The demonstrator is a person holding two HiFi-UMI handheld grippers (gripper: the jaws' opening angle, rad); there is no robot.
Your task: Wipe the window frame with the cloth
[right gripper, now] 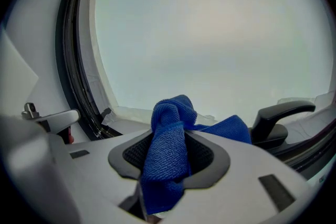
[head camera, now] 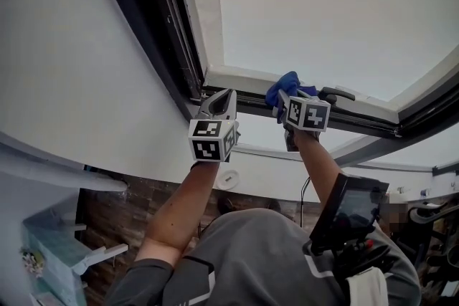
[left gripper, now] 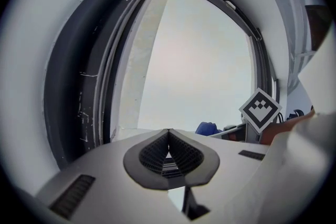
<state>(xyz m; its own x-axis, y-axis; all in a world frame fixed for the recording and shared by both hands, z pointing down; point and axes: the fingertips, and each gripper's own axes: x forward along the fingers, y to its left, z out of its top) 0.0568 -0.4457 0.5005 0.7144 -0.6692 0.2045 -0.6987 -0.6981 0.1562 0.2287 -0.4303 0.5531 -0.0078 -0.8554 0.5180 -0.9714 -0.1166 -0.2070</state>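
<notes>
Blue, looped microfibre by the look of it, the cloth (right gripper: 168,144) is bunched in the right hand-held gripper (right gripper: 170,136), whose jaws are clamped on its middle. A knot-like wad pokes out past the tips and a loose flap spreads toward the dark handle (right gripper: 278,115).

In the head view the wad sits at the window frame (head camera: 237,75), along its pale edge rail, between the frame's corner and the handle. Whether it actually presses on the rail cannot be settled from here.

The left hand-held gripper (left gripper: 168,136) is raised nearer that corner, jaws drawn together tip to tip with nothing between them.

The cloth should be very light, soft and floppy, with no stiffness of its own. It will fold and drag rather than slide as a flat pad, and its nap should grip the paint a little. The present hold on the gathered middle seems sensible, since it leaves a padded wad in front. The trailing flap could snag on the handle.
</notes>
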